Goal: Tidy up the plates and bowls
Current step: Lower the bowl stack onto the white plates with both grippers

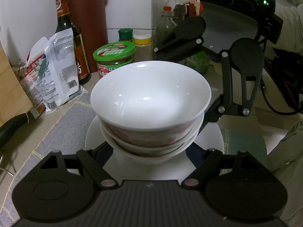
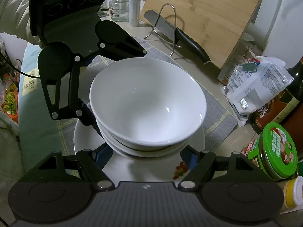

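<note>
Three nested white bowls (image 1: 149, 96) (image 2: 147, 102) stand stacked over a white plate (image 1: 210, 138) (image 2: 85, 138) with a small fruit print. My left gripper (image 1: 149, 149) (image 2: 116, 87) reaches in from one side, its blue pads against the lowest bowl on both flanks. From the opposite side my right gripper (image 2: 145, 155) (image 1: 181, 83) clasps the same bowl in the same way. The bowls hide the fingertips on their far sides. Whether the stack rests on the plate or hangs just above it I cannot tell.
The plate lies on a grey checked mat (image 1: 62, 128). Around it are a black-handled knife (image 2: 189, 41), a wire rack (image 2: 170, 28), a leaning bamboo board (image 2: 208, 19), food bags (image 1: 56, 66), a dark sauce bottle (image 1: 64, 28), a green-lidded jar (image 1: 113, 56) and plastic bottles (image 1: 176, 9).
</note>
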### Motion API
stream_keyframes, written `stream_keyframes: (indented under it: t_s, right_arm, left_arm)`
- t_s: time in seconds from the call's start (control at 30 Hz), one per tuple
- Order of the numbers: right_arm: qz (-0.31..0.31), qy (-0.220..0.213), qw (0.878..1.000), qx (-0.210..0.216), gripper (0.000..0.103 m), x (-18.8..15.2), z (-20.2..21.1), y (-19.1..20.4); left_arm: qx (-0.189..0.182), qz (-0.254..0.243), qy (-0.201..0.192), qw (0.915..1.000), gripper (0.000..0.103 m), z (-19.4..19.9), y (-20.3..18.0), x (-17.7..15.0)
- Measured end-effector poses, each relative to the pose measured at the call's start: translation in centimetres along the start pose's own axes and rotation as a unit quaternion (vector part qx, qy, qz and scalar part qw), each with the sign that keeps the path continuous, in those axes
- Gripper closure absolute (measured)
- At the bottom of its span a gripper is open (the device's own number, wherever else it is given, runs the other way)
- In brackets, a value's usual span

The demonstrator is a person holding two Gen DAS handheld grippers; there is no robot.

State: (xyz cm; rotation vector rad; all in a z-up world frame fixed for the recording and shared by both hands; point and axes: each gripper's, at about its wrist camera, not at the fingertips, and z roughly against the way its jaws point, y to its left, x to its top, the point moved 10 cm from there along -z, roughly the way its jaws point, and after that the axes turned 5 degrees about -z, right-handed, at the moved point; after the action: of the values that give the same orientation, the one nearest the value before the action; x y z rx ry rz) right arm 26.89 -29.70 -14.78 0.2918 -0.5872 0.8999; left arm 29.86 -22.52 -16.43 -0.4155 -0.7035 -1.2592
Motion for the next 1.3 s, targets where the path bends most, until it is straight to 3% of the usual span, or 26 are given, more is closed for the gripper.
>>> stream_keyframes:
  t_s: [1.13,1.3]
  right_arm:
    - [-0.015,0.005,1.000,0.004,0.021,-0.27,-0.13,-0.17]
    - [-0.022,0.001,1.000,0.010,0.016,-0.22,-0.10,-0.05]
  left_arm:
    - [-0.007,-0.011,0.010,0.9999,0.020,-0.49,-0.02,-0.27]
    - [-0.004,-0.015,0.005,0.9999,0.015,-0.31,-0.08,-0.26]
